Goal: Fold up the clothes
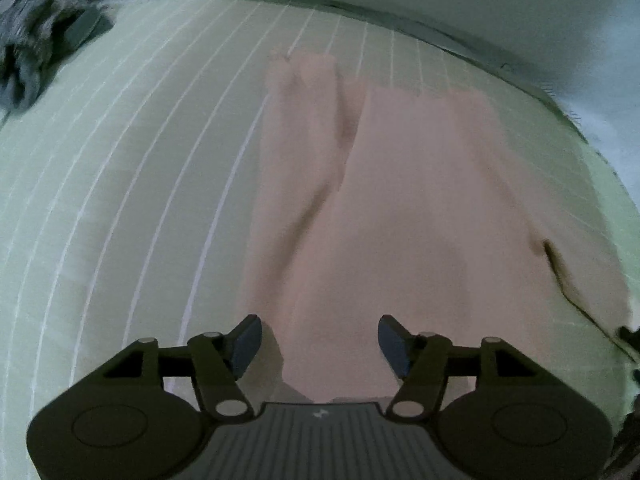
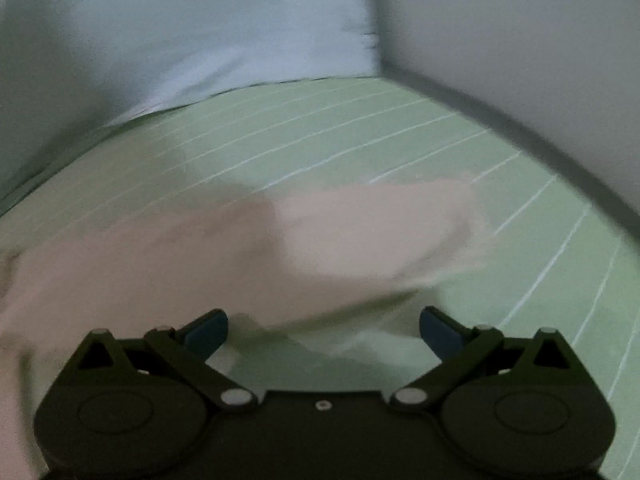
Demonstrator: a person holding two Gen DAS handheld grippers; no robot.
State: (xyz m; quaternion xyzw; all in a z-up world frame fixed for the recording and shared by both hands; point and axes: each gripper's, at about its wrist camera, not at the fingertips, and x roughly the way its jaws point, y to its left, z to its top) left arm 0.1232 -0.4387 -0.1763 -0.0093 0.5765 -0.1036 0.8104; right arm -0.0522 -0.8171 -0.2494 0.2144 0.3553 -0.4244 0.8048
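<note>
A pale pink garment point(image 1: 384, 200) lies spread on a light green striped sheet point(image 1: 120, 200), with a sleeve folded along its left side. My left gripper point(image 1: 320, 344) is open and empty above the garment's near edge. In the right wrist view the same pink garment point(image 2: 240, 252) stretches from the left across the middle, one end reaching right. My right gripper point(image 2: 324, 332) is open and empty, just in front of the garment's near edge, over green sheet point(image 2: 440, 140).
A dark grey pile of clothes point(image 1: 36, 48) lies at the far left corner of the bed. A white wall point(image 2: 520, 40) borders the bed on the right. A pale blue pillow point(image 2: 220, 32) leans at the back.
</note>
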